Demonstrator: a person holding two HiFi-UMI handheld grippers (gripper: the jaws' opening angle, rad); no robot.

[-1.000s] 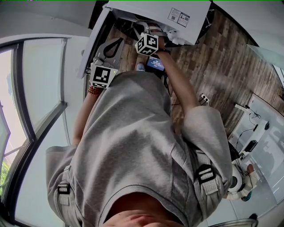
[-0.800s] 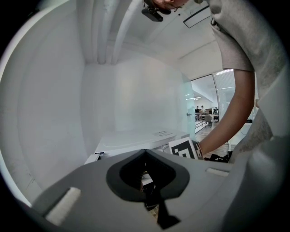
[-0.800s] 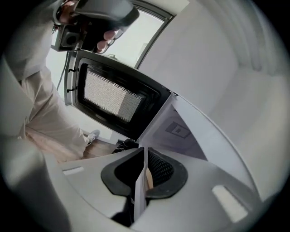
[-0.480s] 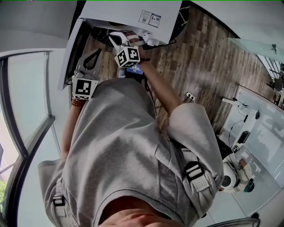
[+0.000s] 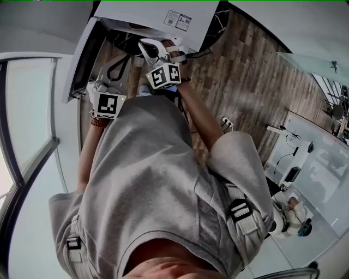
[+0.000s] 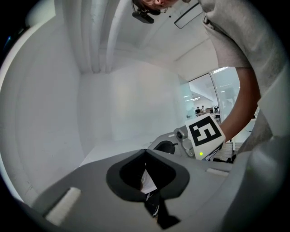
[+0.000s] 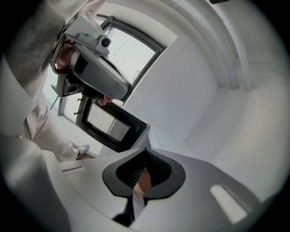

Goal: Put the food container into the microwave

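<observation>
Progress unconfirmed: left gripper (image 6: pixel 145 152) and right gripper (image 7: pixel 145 150), jaws closed together on nothing, hang beside the microwave (image 5: pixel 158 16) (food container in no view); loading apparently outstanding.

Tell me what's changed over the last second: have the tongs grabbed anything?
The right gripper has pulled back from under the edge of the white microwave toward the person; the left gripper barely shifted. Nothing was taken hold of or let go: both tongs stay shut and empty.

head view looks steeply down, gripper views upward; head and right share microwave (image 5: pixel 143 13) (image 7: pixel 113 125).
</observation>
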